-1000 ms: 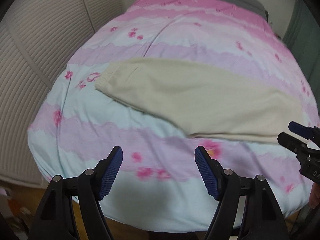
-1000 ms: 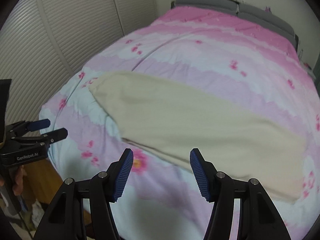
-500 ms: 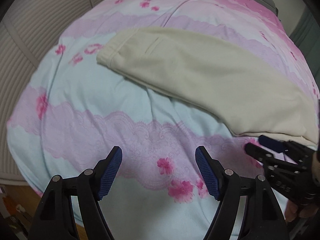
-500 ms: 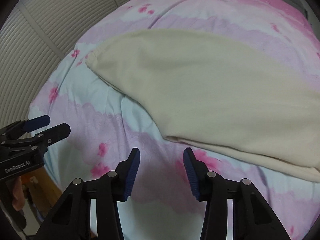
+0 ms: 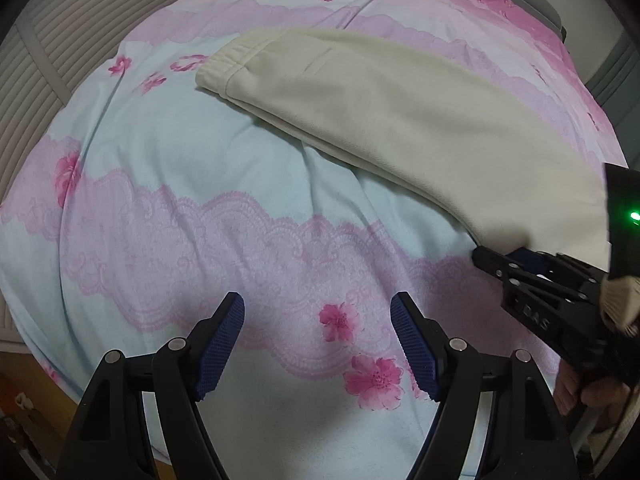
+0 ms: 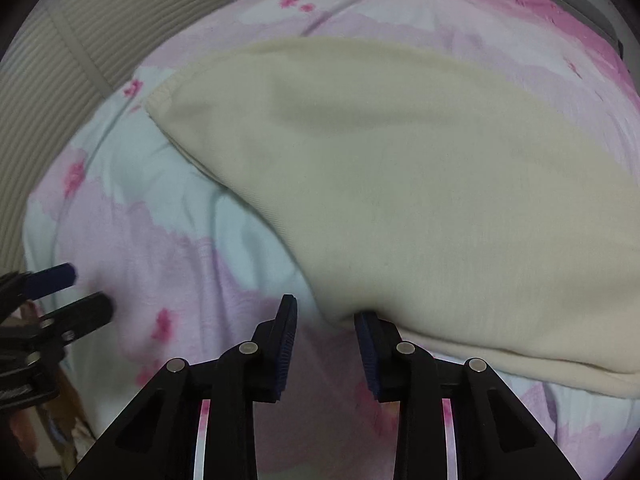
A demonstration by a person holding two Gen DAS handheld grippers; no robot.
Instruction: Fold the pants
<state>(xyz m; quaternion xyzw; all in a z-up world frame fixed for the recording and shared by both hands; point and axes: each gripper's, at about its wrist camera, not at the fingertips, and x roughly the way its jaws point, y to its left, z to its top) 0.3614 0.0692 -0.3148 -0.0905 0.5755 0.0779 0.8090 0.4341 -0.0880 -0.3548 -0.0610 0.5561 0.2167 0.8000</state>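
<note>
Pants (image 5: 400, 120) lie flat on bed (image 5: 180, 208), apparently already halved leg-on-leg; cross folds left. Right gripper (image 6: 326, 332) part open at near hem edge, nothing pinched yet. Left gripper (image 5: 318, 344) wide open, empty, over quilt.

bed (image 5: 168, 200) | pink floral cover | cream pants (image 5: 400, 120) lying flat

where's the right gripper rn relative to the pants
The right gripper sits open at the near folded edge of the cream pants on the pink bedspread, at the far right of the left wrist view.
</note>
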